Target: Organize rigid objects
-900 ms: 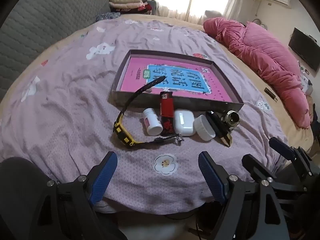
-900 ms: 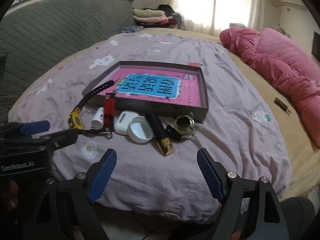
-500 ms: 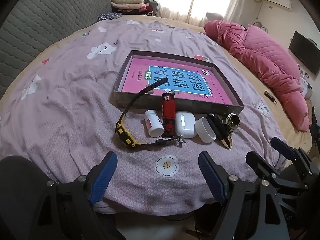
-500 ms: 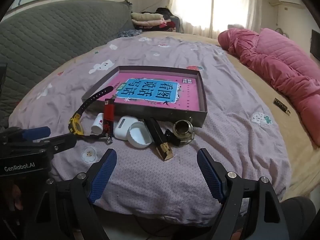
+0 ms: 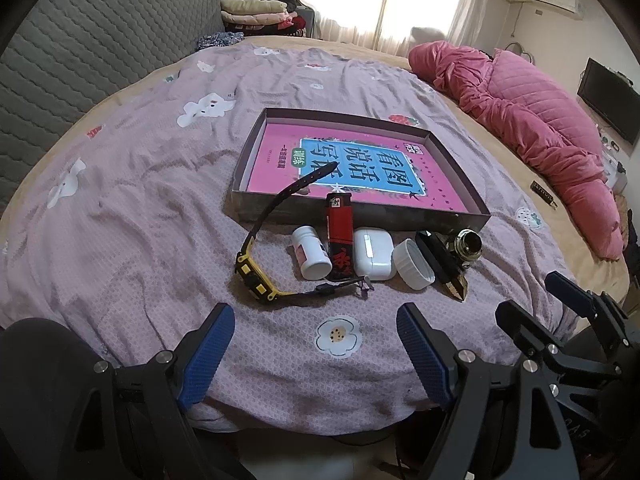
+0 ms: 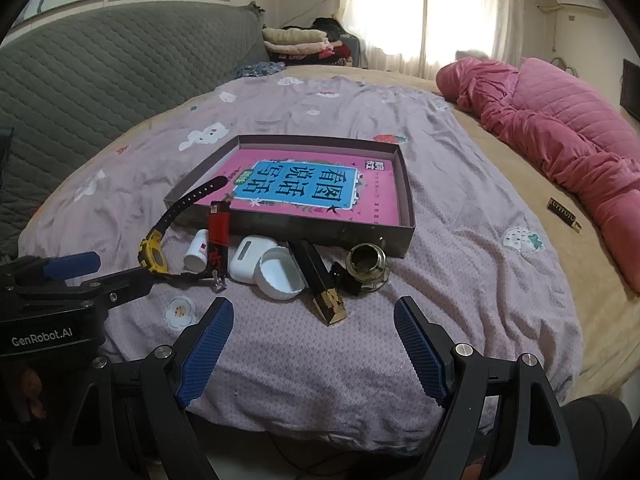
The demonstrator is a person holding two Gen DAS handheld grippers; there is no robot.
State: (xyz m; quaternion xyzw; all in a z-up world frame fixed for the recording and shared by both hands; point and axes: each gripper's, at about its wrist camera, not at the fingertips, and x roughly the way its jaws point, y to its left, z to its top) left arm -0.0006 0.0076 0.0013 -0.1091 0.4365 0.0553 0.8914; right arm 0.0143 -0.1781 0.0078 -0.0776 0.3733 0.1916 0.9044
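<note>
1. Small rigid objects in a row along the near wall of the shallow grey cardboard box point(image 5: 478, 216): black-strapped yellow wristwatch point(image 5: 256, 276), small white pill bottle point(image 5: 311, 257), red-and-black lighter point(image 5: 339, 236), white earbud case point(image 5: 373, 252), white round lid point(image 5: 412, 264), black-and-gold bar point(image 5: 444, 266), brass-topped glass jar point(image 6: 366, 266); none inside the box yet, only the watch strap's tip and the lighter's top leaning over its edge.
2. Left gripper point(image 5: 316, 354) spread wide and empty, short of the watch; right gripper point(image 6: 312, 348) likewise released and empty, short of the gold-tipped bar.
3. Likely trouble: crowded, touching items, so fingers closing on one may nudge its neighbours; bottle lying on its side, apt to roll; watch buckle resting against the lighter's base, apt to drag it along; soft bedding giving under a downward press.
4. Surface: wrinkled mauve bedspread point(image 5: 140, 200) with cartoon prints; pink book lining the box floor.
5. Room: grey quilted headboard, bunched pink quilt point(image 6: 560, 128) at right, bright curtained window, folded clothes beyond.
</note>
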